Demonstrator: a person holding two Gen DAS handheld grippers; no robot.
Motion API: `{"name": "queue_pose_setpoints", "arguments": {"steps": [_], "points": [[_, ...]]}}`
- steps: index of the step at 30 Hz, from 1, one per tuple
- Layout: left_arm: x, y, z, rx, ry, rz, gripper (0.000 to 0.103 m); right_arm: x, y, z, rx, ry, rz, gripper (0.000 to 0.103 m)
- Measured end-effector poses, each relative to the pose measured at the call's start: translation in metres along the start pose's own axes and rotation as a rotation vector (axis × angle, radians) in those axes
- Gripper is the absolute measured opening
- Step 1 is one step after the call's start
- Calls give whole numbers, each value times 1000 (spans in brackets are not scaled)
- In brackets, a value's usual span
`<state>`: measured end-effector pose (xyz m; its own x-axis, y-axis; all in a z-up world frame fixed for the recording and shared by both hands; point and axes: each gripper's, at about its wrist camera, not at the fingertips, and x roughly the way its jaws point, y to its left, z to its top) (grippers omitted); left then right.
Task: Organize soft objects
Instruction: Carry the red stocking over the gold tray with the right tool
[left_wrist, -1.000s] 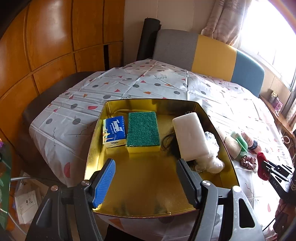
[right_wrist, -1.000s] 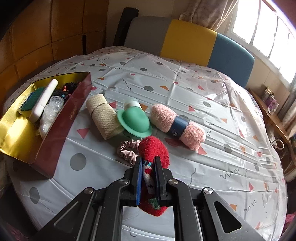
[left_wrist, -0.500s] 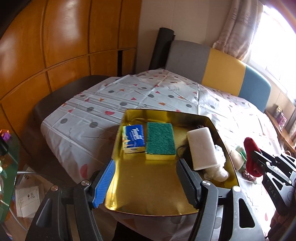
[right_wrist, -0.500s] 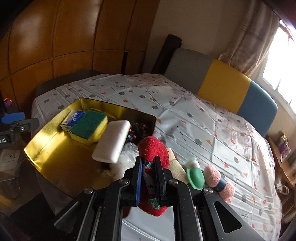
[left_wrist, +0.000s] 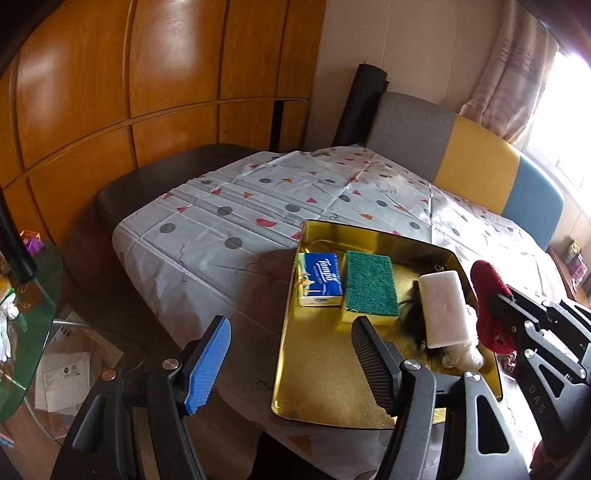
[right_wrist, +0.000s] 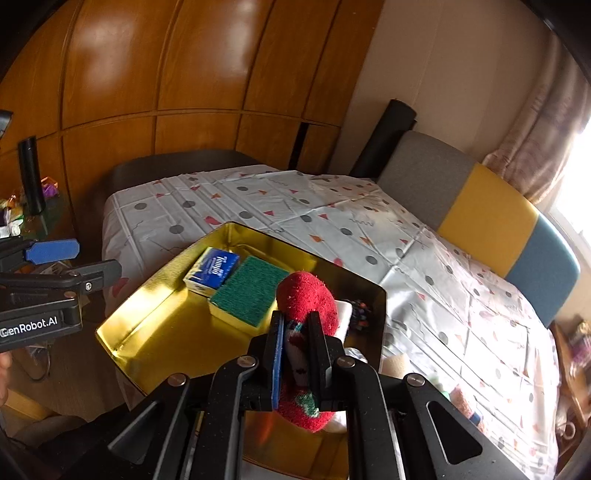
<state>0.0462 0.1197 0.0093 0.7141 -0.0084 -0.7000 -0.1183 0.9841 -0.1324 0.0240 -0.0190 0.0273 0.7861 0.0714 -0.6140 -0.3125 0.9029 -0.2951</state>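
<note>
My right gripper is shut on a red fuzzy sock and holds it above the gold tray; the sock also shows in the left wrist view. The tray holds a blue tissue pack, a green sponge, a white sponge block, a dark hair piece and a clear plastic wad. My left gripper is open and empty, over the tray's near left corner.
The tray sits on a table with a patterned cloth. A grey, yellow and blue bench back stands behind. Wooden wall panels are at left. A glass side table with clutter stands low left.
My right gripper carried the red sock from the cloth leftward to over the tray. My left gripper drew back and left, off the tray's middle.
</note>
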Motion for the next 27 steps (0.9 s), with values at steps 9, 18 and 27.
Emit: {"name": "queue_pose_setpoints", "arguments": {"steps": [9, 18, 27], "points": [[4, 18, -1, -36, 3, 21, 69, 21, 14, 4, -14, 40, 21, 12], [7, 30, -3, -55, -4, 37, 69, 71, 13, -7, 49, 181, 76, 12], [13, 39, -6, -68, 14, 39, 69, 121, 7, -19, 138, 285, 105, 13]]}}
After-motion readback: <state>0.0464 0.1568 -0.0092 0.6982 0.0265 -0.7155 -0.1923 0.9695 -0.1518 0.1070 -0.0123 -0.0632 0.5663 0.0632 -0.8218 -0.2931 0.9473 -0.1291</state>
